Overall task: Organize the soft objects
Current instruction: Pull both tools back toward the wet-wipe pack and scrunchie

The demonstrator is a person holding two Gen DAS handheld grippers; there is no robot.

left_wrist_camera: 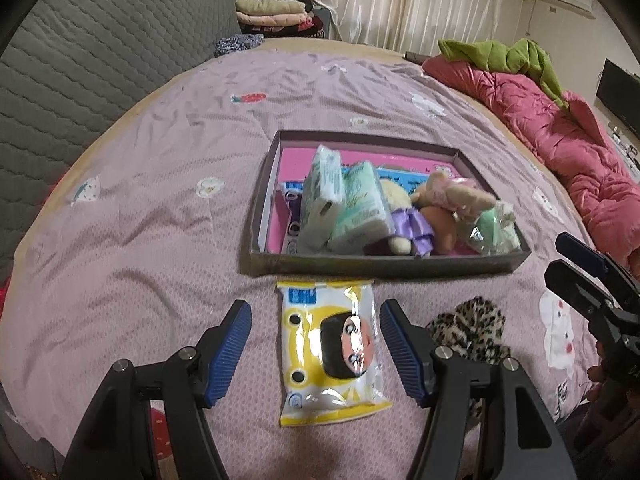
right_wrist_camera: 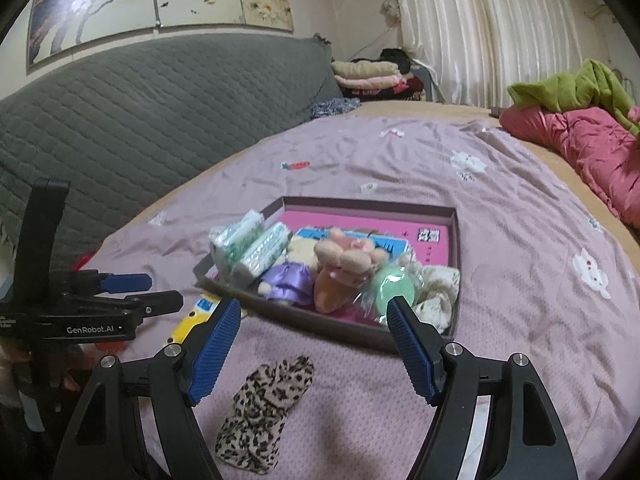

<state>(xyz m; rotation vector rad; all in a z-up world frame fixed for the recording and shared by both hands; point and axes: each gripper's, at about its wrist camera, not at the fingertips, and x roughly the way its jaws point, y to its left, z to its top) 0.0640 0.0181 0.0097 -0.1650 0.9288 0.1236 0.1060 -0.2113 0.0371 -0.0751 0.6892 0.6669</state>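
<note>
A shallow dark box (left_wrist_camera: 380, 268) with a pink floor lies on the bed and holds tissue packs (left_wrist_camera: 340, 204), plush dolls (left_wrist_camera: 436, 212) and a green bagged item (left_wrist_camera: 492, 228). A yellow wet-wipe pack (left_wrist_camera: 332, 352) lies on the cover just in front of the box. My left gripper (left_wrist_camera: 316, 352) is open with its jaws on either side of the pack, not touching it. A leopard-print cloth (right_wrist_camera: 264, 400) lies to the right of the pack. My right gripper (right_wrist_camera: 314, 352) is open and empty above it. The box also shows in the right wrist view (right_wrist_camera: 454, 240).
A pink quilt (left_wrist_camera: 560, 128) with a green cloth (left_wrist_camera: 504, 56) lies along the bed's right side. A grey quilted headboard (right_wrist_camera: 140, 112) stands at the left. Folded clothes (left_wrist_camera: 272, 14) are stacked at the far end. The mauve bed cover (left_wrist_camera: 160, 160) spreads all around.
</note>
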